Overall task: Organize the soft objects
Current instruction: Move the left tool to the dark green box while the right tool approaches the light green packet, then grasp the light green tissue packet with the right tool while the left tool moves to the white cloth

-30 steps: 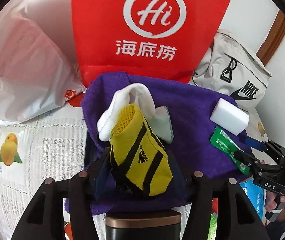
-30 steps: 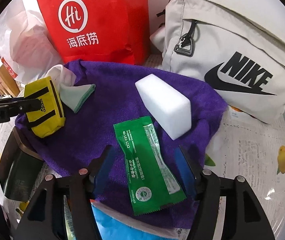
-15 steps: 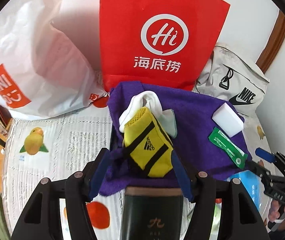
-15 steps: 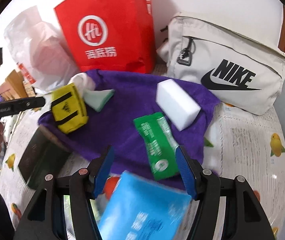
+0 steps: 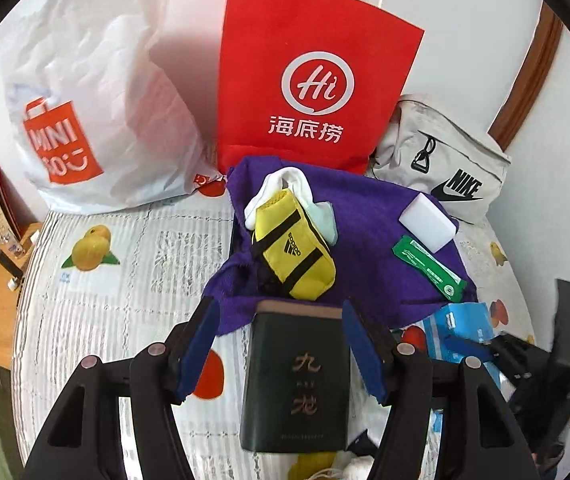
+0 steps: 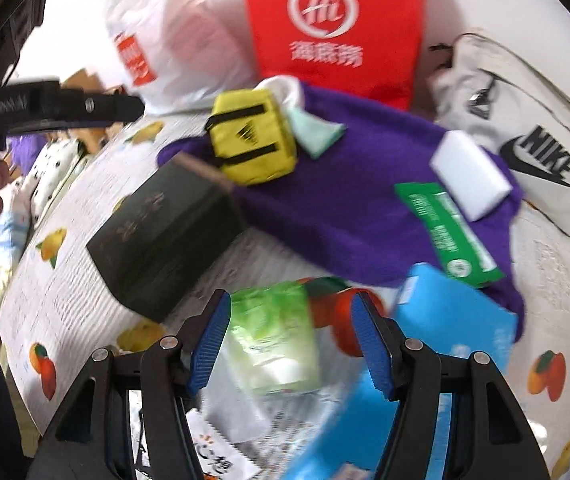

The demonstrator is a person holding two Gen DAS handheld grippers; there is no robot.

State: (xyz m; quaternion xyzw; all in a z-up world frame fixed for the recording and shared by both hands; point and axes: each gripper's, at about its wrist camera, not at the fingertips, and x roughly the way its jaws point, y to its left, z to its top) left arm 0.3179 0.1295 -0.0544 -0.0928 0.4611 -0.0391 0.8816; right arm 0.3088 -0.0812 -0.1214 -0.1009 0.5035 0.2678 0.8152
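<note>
Soft objects sit piled on the purple towel (image 5: 369,240) in front of the red bag (image 5: 317,76): a yellow pouch (image 5: 293,248) lying over a white sock (image 5: 285,184) and a pale green cloth (image 5: 327,224), w/ a white sponge (image 5: 429,220) and a green packet (image 5: 429,268) toward the right edge.

Handling, as a guess — pouch looks light and squashy, best pinched across its narrow middle; sock and cloth are limp and would drape, so take a bunched fold. Sponge should compress, grip its short sides. Packet looks slick.

Left gripper (image 5: 279,352) has its jaws apart, nothing between the pads; the dark box (image 5: 297,376) lies below them. Right gripper (image 6: 291,344) is likewise spread wide and holds nothing — a green-white packet (image 6: 273,344) lies beneath.

Right wrist view is blurred; how much sock is under the pouch can't be told.
</note>
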